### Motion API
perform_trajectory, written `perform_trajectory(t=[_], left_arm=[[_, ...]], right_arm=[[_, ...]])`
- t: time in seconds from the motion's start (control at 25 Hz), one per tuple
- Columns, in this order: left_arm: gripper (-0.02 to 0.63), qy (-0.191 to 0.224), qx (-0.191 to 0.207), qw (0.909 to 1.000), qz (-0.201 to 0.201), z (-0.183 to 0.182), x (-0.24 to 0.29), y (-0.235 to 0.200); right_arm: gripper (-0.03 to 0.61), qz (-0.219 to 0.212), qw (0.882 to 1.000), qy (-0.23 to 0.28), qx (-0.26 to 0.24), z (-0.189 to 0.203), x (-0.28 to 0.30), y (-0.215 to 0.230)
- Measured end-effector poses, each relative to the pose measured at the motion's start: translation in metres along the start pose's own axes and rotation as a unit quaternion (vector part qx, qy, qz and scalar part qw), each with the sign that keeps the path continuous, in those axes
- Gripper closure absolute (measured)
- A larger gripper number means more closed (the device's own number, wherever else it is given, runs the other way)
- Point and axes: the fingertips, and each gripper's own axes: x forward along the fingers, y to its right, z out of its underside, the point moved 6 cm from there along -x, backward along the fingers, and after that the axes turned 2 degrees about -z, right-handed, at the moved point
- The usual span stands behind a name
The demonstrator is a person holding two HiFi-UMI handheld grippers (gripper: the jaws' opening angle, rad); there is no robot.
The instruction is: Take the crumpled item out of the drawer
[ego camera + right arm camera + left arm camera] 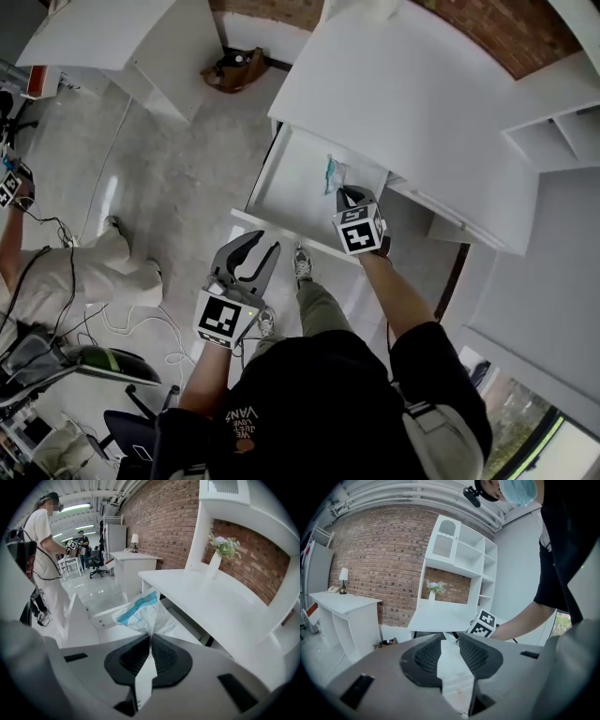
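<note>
The right gripper [150, 638] has its jaws pressed together on a corner of the crumpled item [142, 611], seemingly a clear wrapper with blue print, at the inner end of the open white drawer [298, 183], while the left gripper [260, 251] hangs near the drawer's front, jaws spread and empty.

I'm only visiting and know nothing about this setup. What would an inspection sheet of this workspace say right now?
Surface: white desk, its drawer pulled open.
Job's things: crumpled wrapper, blue-printed, at the drawer's back.
Clutter: brown bag on the floor.
Grippers: right tongs shut on the wrapper; left tongs open, empty, outside the drawer.
Cables: loose cables on the floor, left.
Surroundings: brick wall, vase on the desk, another person nearby.
</note>
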Motion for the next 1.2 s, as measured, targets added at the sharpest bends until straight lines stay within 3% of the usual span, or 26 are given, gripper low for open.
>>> perform_trajectory(t=[0.6,1.2], left_arm=[[0.512,0.044,0.024,0.9987,0.003,-0.009,-0.073,0.033],[0.512,0.084,0.050,0.9952,0.014,-0.007,-0.156,0.065]], right_arm=[[0.565,0.041,0.992,0.113,0.036,0.010,-0.134,-0.049],[0.565,0.092,0.969,0.215,0.078,0.038,-0.264,-0.115]])
